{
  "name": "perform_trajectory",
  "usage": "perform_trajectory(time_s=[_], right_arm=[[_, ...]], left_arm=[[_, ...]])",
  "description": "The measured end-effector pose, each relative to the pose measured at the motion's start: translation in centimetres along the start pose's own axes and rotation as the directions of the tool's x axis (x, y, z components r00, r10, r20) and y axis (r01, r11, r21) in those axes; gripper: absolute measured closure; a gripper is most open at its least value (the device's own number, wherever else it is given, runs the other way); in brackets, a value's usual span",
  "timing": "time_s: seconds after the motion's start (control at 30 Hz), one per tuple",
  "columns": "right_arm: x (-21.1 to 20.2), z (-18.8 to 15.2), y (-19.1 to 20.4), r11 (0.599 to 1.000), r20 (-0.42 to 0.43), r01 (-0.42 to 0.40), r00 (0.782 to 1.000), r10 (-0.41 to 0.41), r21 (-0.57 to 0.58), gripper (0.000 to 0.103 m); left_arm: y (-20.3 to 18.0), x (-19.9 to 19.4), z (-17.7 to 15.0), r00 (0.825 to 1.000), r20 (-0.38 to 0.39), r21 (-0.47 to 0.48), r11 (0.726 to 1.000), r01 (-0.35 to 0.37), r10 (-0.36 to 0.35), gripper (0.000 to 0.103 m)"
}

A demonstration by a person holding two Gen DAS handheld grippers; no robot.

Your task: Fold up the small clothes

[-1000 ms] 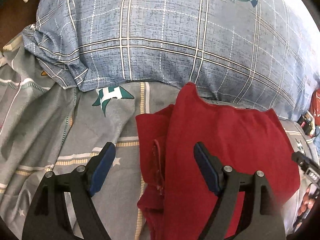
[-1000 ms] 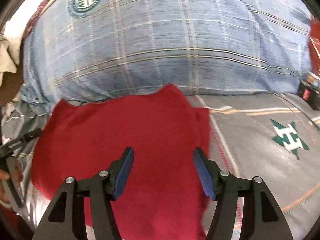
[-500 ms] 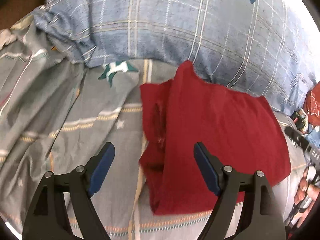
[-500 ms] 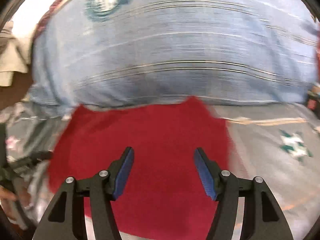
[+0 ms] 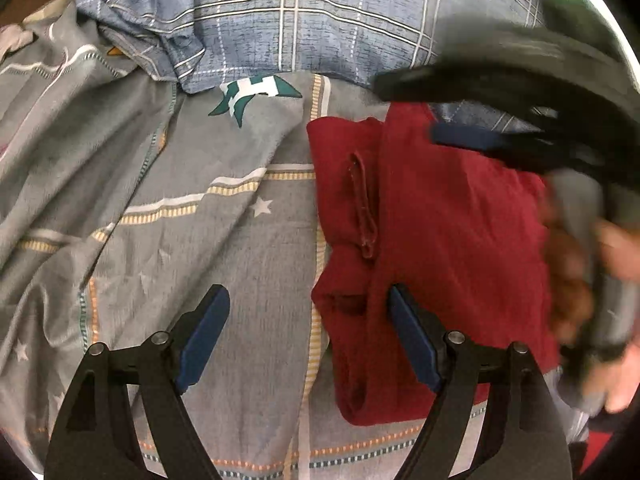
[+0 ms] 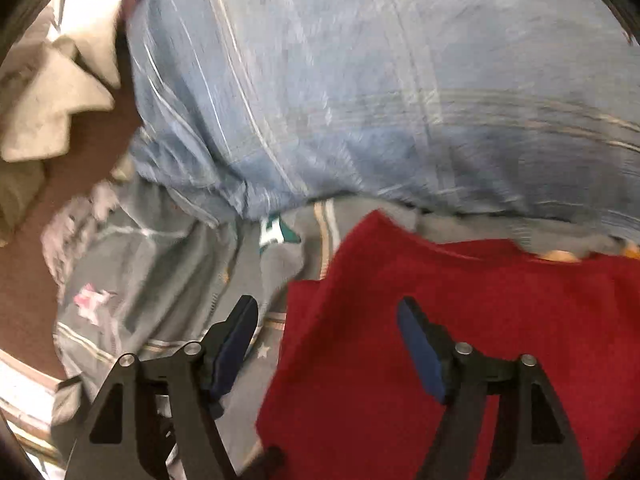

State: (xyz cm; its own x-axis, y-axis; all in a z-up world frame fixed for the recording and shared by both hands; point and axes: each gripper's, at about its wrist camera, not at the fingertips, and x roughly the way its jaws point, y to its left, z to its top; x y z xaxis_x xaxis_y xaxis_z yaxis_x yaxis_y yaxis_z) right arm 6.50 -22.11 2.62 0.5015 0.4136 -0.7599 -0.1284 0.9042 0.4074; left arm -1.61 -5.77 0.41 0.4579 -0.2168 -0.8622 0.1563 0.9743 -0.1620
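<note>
A dark red garment (image 5: 440, 240) lies folded on the grey patterned bedsheet (image 5: 200, 220), its far edge against the blue plaid pillow (image 5: 320, 20). My left gripper (image 5: 308, 332) is open and empty, hovering over the garment's left edge, the right finger above the cloth. My right gripper (image 6: 328, 344) is open and empty above the garment's (image 6: 460, 340) left part. It also shows blurred in the left wrist view (image 5: 520, 120), over the garment's far right side.
The blue plaid pillow (image 6: 360, 100) fills the back. Beige cloth (image 6: 48, 100) lies on a brown floor at the left. A hand (image 5: 616, 264) holds the right gripper at the right edge. The sheet (image 6: 160, 272) is rumpled to the left.
The right gripper has swung left across the garment and now enters the left wrist view. The left gripper has drawn back slightly toward the garment's near left edge. Both stay open.
</note>
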Motion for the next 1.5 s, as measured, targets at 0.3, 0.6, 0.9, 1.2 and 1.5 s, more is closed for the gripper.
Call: perform_trajectory(time_s=[0.3,0.6,0.9,1.2,1.5], right_arm=[[4.7,0.3,1.5,0.993,-0.007,0.085,0.996,-0.085,-0.079,0.096],[1.8,0.1,-0.2,0.999,0.087,-0.029,0.996,0.03,-0.014,0.064],[3.5,-0.9,-4.2,0.98,0.094,0.199,0.975,-0.2,0.015,0.073],[-0.4,-1.6,-5.4,0.992,0.123,0.12,0.985,-0.123,0.032,0.07],[-8.1,-4.9,-12.7,0.947,0.206,0.299,0.926,-0.318,0.118,0.059]], left_arm=[[1.1,-0.2,1.6,0.999,0.0,-0.055,0.998,0.034,-0.034,0.021],[0.8,-0.3,1.8,1.0,-0.007,-0.051,0.998,0.027,-0.028,0.021],[0.5,0.1,1.9,1.0,-0.007,-0.046,0.999,0.012,-0.012,0.021],[-0.1,0.3,1.8,1.0,-0.006,-0.028,1.0,-0.005,0.004,0.02],[0.0,0.1,1.6,1.0,-0.003,-0.033,0.999,-0.008,0.008,0.02]])
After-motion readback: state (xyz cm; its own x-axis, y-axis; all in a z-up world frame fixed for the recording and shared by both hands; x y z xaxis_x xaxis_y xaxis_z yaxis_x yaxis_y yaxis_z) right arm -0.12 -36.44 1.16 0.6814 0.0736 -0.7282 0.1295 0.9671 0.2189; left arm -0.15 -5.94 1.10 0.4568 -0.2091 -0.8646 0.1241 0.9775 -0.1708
